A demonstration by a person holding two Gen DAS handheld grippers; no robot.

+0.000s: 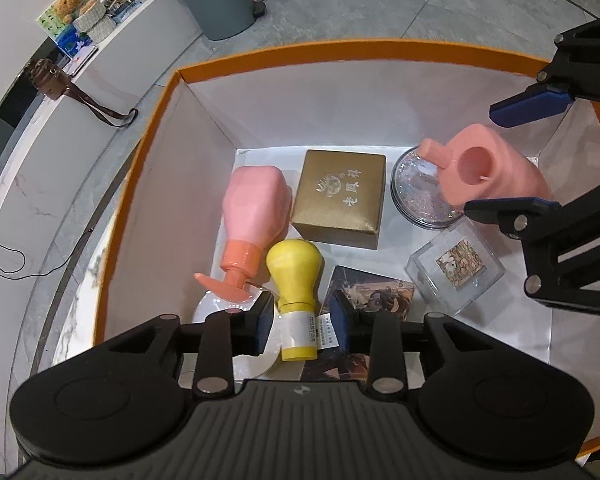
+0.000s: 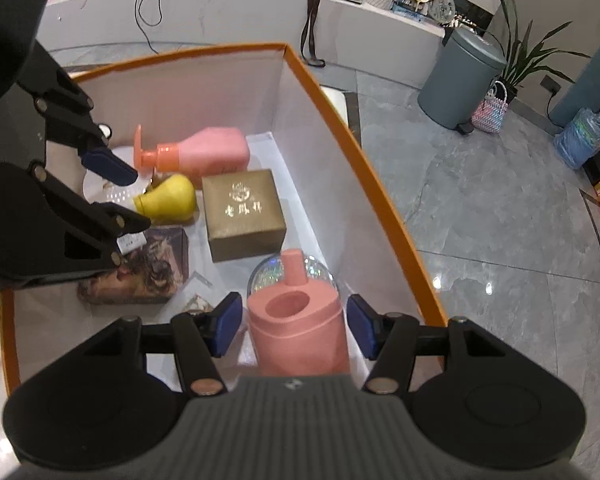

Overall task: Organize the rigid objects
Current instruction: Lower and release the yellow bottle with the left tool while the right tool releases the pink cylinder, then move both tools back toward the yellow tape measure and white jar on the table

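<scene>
An orange-rimmed box [image 1: 340, 46] [image 2: 340, 120] with white walls holds the objects. A yellow bulb-shaped bottle [image 1: 294, 264] [image 2: 172, 196] lies on the box floor. My left gripper [image 1: 302, 326] [image 2: 140, 200] is open around its capped end, with a gap on each side. The right gripper [image 2: 296, 324] [image 1: 480, 160] is shut on a pink container [image 2: 300, 344] [image 1: 500, 172], tilted above a glittery round disc [image 1: 412, 188] [image 2: 272, 276]. Also inside are a pink pump bottle [image 1: 256, 208], a gold box [image 1: 340, 196], a dark picture box [image 1: 380, 292] and a clear cube [image 1: 456, 272].
A white plate [image 1: 216, 308] lies under the pump nozzle and the yellow bottle. Outside the box are a grey pedal bin [image 2: 460, 80], a brown bag [image 1: 48, 80] on a marble counter, a plant [image 2: 528, 52] and grey floor tiles.
</scene>
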